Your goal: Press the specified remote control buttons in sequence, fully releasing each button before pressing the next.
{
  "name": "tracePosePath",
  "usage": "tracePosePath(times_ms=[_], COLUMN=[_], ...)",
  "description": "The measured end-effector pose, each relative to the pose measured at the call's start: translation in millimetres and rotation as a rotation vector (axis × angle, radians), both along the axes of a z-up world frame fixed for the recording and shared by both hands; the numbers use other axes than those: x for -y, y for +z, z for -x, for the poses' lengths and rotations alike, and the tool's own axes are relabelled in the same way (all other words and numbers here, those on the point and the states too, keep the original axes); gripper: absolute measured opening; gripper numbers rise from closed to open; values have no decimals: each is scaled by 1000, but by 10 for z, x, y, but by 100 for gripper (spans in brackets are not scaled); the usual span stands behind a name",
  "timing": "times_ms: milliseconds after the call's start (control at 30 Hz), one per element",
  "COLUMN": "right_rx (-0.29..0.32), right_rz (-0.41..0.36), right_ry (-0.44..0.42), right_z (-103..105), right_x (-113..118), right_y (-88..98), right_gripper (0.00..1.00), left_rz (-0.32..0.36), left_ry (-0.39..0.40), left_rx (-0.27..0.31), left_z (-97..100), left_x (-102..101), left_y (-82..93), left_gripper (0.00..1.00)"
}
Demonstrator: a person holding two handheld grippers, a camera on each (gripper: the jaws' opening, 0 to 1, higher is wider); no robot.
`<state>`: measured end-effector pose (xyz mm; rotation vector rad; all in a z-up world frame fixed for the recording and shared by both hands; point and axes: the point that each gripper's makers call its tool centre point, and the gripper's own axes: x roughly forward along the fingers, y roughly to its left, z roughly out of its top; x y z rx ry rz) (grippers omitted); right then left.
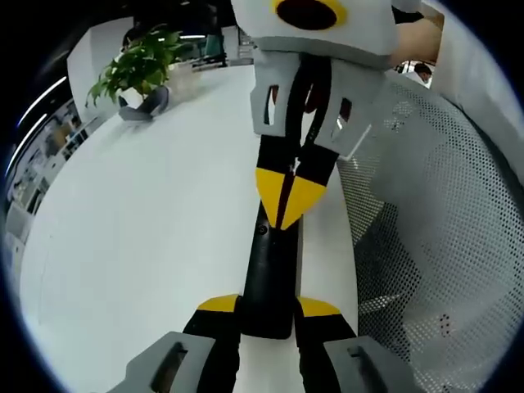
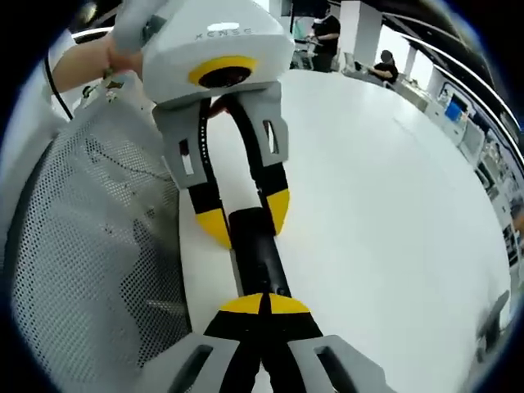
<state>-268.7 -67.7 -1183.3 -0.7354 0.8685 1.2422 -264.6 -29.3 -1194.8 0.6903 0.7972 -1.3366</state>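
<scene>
Left gripper view:
- Potted plant (image 1: 137, 72): green leaves, grey pot, far ahead and left of the left tool, on the white worktop (image 1: 147, 229).
- Left tool (image 1: 268, 307): yellow-tipped jaws closed against both sides of the near end of the remote control (image 1: 270, 278).
- Remote control: long, black, lying flat on the worktop, running straight ahead from the left tool.
- Right tool (image 1: 288, 192): enters from the far side, facing the left tool; jaws closed together, yellow tips resting on the remote's far end.
- Perforated white mesh surface (image 1: 442, 229): right of both tools.

Right gripper view:
- Mesh surface (image 2: 90, 246): left of the right tool.
- Left tool (image 2: 244, 214): far end of the remote control (image 2: 255, 254), one jaw on each side.
- Right tool (image 2: 264, 304): jaws fully together, tips touching the remote's near end.
- Worktop (image 2: 385, 205): stretches right.
- Seated people (image 2: 385, 65): far right background.
</scene>
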Motion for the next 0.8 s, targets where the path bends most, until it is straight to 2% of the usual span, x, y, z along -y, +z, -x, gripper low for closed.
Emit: tracePosePath(times_ms=[167, 333, 433, 533, 633, 733, 767, 800], right_rx=[10, -26, -72, -128, -201, -210, -202, -190], right_rz=[56, 119, 101, 41, -9, -14, 8, 25], right_ry=[31, 93, 57, 12, 22, 102, 127, 99], right_z=[-1, -17, -33, -32, -14, -10, -22, -80], right_x=[-11, -7, -3, -15, -10, 5, 34, 41], right_y=[-12, -24, -20, -12, 5, 16, 10, -4], right_gripper=[0, 0, 0, 0, 0, 0, 0, 0], left_rz=[9, 9, 13, 12, 12, 12, 11, 10], left_ry=[-4, -15, -15, -20, -23, -18, -18, -17], left_rx=[2, 3, 3, 4, 3, 2, 2, 2], left_z=[0, 1, 0, 0, 1, 1, 1, 0], left_x=[0, 1, 2, 3, 3, 5, 5, 6], left_y=[3, 5, 3, 3, 2, 1, 1, 0], left_gripper=[25, 25, 25, 25, 25, 25, 25, 25])
